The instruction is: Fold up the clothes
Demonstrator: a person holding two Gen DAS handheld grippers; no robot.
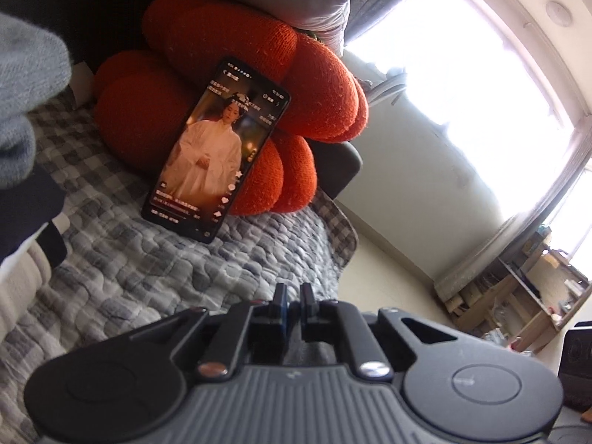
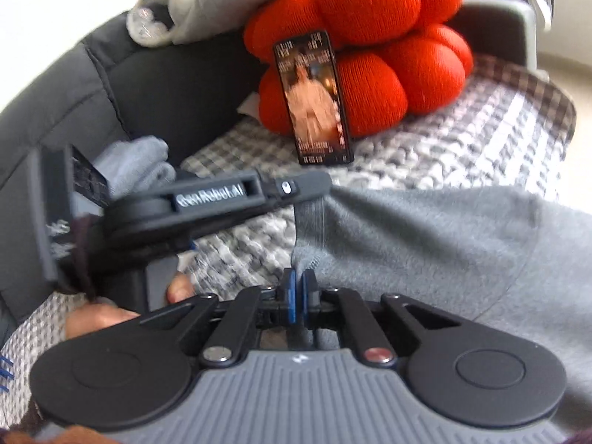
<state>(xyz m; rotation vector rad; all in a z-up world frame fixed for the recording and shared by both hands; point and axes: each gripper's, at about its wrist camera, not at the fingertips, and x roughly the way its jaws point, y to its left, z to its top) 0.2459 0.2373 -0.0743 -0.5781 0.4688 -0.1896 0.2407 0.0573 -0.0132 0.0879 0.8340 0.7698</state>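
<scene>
A grey sweater (image 2: 444, 244) lies on the checked quilt (image 2: 462, 140) of a sofa. My right gripper (image 2: 299, 277) is shut on the sweater's ribbed edge. My left gripper shows in the right wrist view (image 2: 318, 185) as a black body lying across the frame, its tip at the same ribbed edge; whether it pinches cloth is hidden there. In the left wrist view my left gripper (image 1: 294, 292) has its jaws nearly together with no cloth visible between them. A grey fold of clothing (image 1: 26, 85) hangs at the left edge.
An orange knotted cushion (image 2: 370, 37) leans on the sofa back with a lit phone (image 2: 314, 100) propped against it. More folded clothes (image 2: 137, 162) sit at the left. The quilt's edge (image 1: 344, 244) drops to the floor; shelves (image 1: 518, 288) and a window are beyond.
</scene>
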